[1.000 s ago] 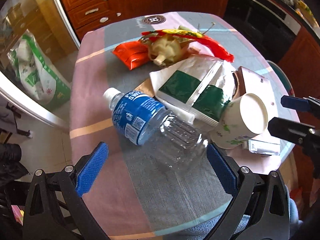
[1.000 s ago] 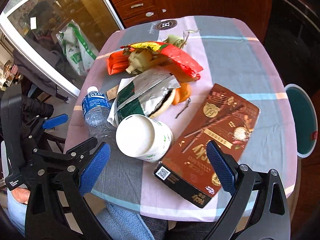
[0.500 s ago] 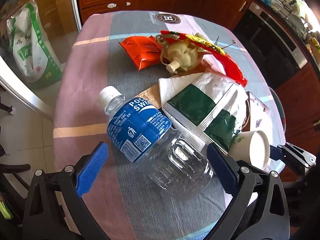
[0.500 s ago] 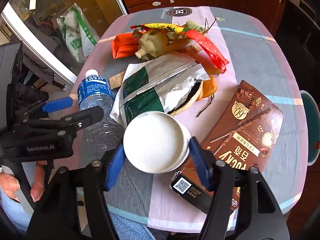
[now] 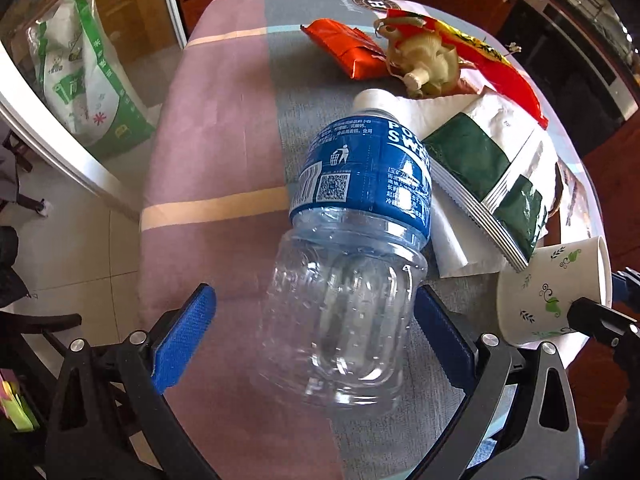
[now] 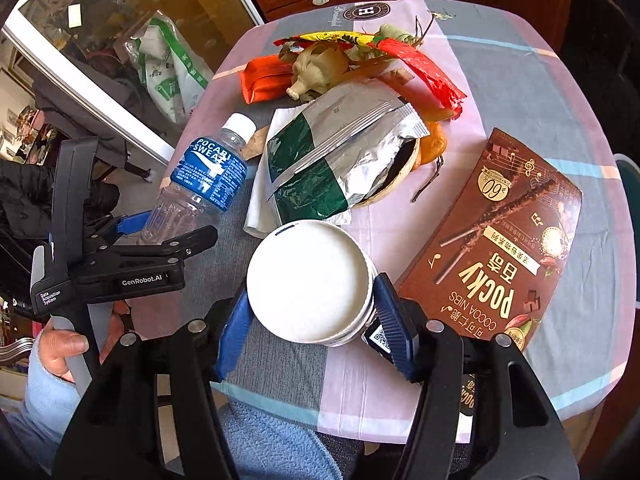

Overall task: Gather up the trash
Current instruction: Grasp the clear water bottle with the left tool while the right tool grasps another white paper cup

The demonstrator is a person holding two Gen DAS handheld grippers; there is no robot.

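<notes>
Since 1 second ago, my right gripper (image 6: 310,312) has clamped both pads on the paper cup (image 6: 308,280), and my left gripper (image 5: 316,336), jaws wide and gripping nothing, has sunk astride the plastic bottle (image 5: 352,240) on the table (image 5: 224,128). Step in hand: securing 2 items; next I judge the left must squeeze the clear lower body, before the wrappers (image 6: 340,160) beyond.

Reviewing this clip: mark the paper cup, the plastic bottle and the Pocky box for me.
paper cup (image 6: 306,284), right wrist view, on its white bottom.
plastic bottle (image 5: 368,168), left wrist view, on its blue label.
Pocky box (image 6: 496,240), right wrist view, on its brown printed face.
</notes>
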